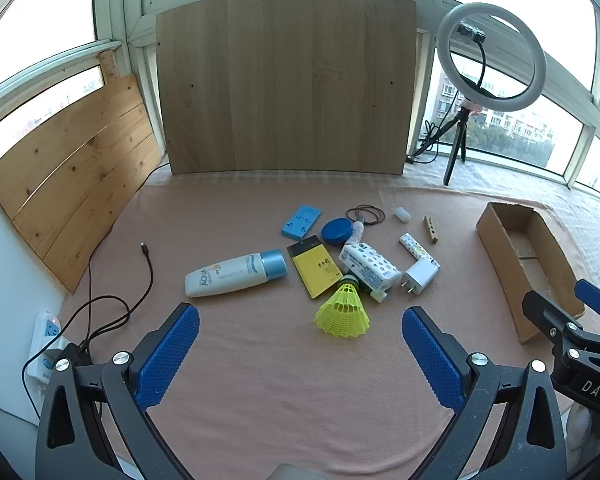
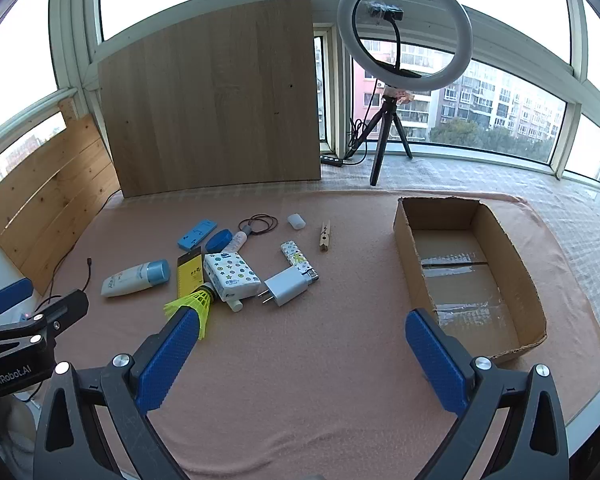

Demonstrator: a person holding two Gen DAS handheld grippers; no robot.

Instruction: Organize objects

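Note:
Small items lie scattered on a pink cloth (image 1: 260,360): a white sunscreen tube (image 1: 236,274), a yellow notepad (image 1: 316,266), a yellow shuttlecock (image 1: 343,312), a tissue pack (image 1: 370,266), a white charger plug (image 1: 419,275), a patterned lighter (image 1: 414,246), a clothespin (image 1: 431,229), a blue case (image 1: 301,222) and a blue round lid (image 1: 337,231). An open cardboard box (image 2: 464,276) stands at the right. My left gripper (image 1: 300,354) hovers open in front of the shuttlecock, nothing between its fingers. My right gripper (image 2: 302,358) hovers open between the charger plug (image 2: 286,290) and the box.
A tall wooden board (image 1: 286,80) leans at the back and a plank panel (image 1: 72,192) at the left. A ring light on a tripod (image 2: 404,32) stands behind the box. A black cable (image 1: 140,292) runs to a power strip (image 1: 46,340) at the left edge.

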